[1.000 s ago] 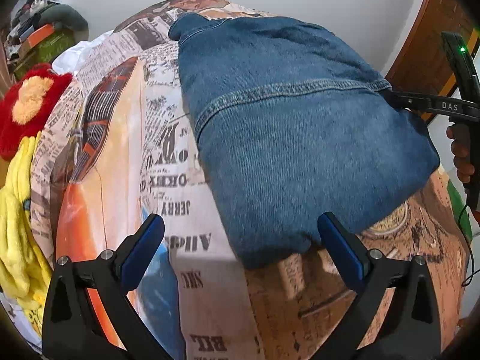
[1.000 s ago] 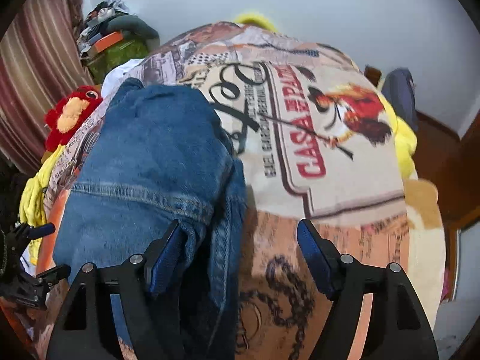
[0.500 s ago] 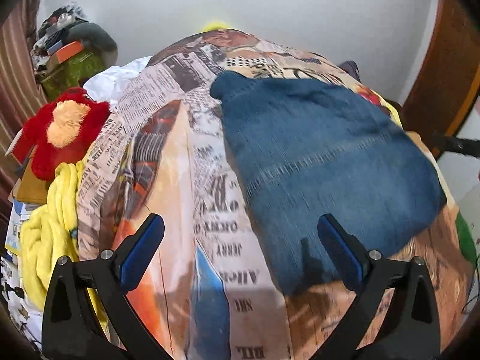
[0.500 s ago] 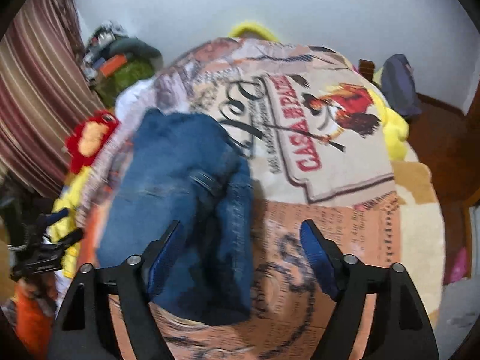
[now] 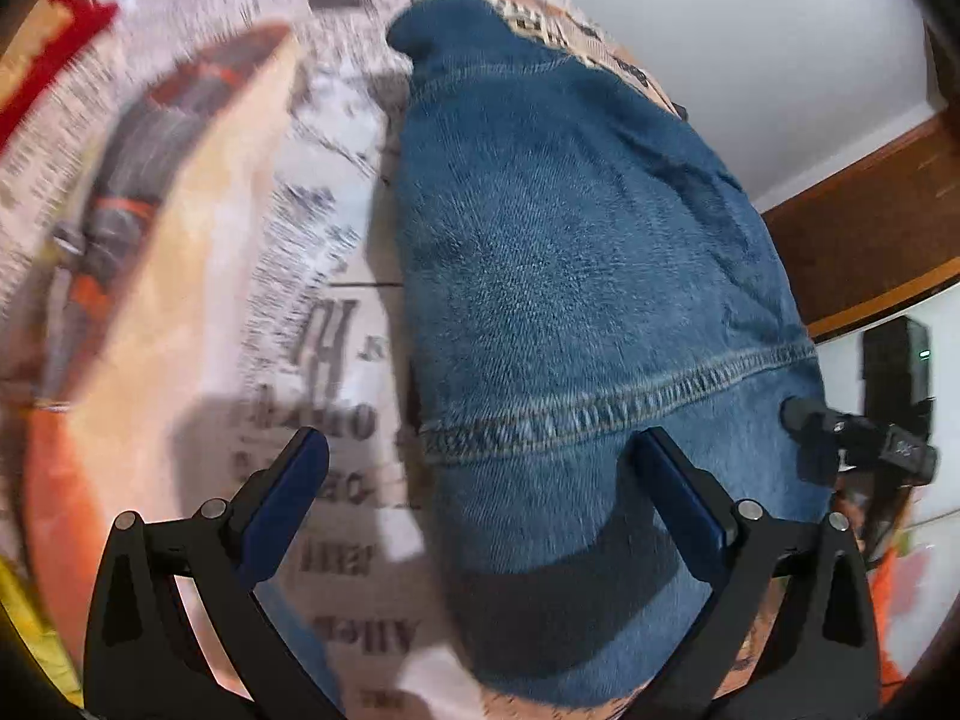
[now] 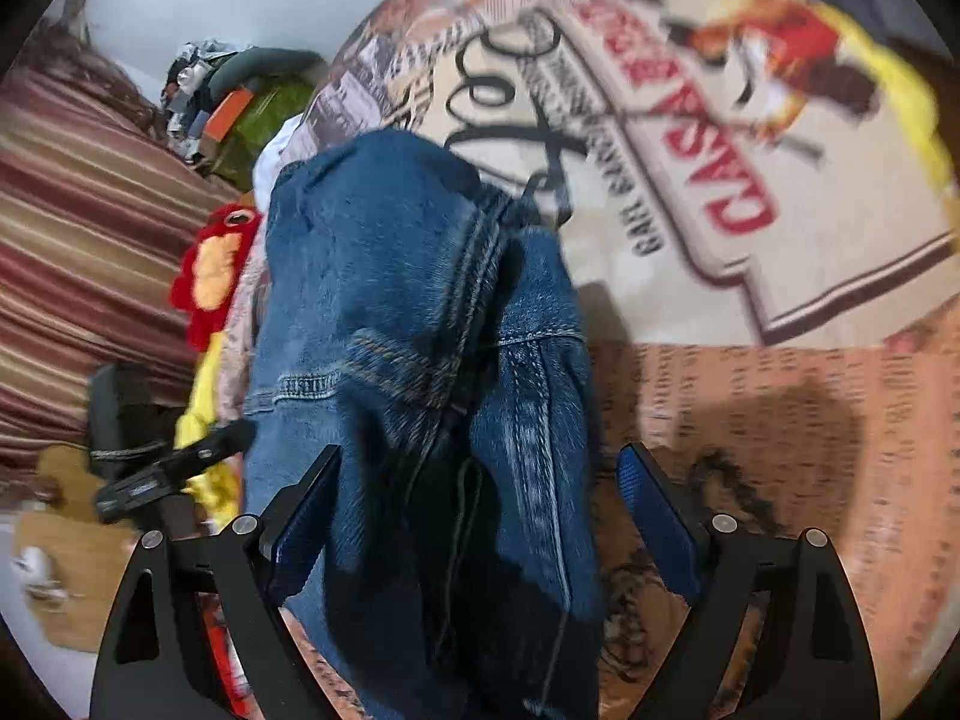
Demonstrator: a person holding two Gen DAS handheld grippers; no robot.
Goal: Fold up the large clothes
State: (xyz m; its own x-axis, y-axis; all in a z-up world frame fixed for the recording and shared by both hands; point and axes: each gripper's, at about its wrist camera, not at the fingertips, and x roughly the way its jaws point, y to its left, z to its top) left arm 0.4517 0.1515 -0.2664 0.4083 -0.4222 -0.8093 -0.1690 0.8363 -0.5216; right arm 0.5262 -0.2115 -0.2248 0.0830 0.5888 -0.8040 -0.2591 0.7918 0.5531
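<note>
The folded denim garment (image 5: 576, 300) is lying on the printed bedspread (image 5: 198, 276) while the left gripper (image 5: 480, 480) and right gripper (image 6: 480, 498) are both hovering wide open, gripping nothing.

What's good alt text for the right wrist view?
Folded blue denim garment lies on a printed bedspread, its near end between the fingers of the open right claw. A red plush toy sits at left; the left claw shows beyond the denim.

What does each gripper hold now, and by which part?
Nothing: the left gripper and right gripper are both open over the folded denim garment.
</note>
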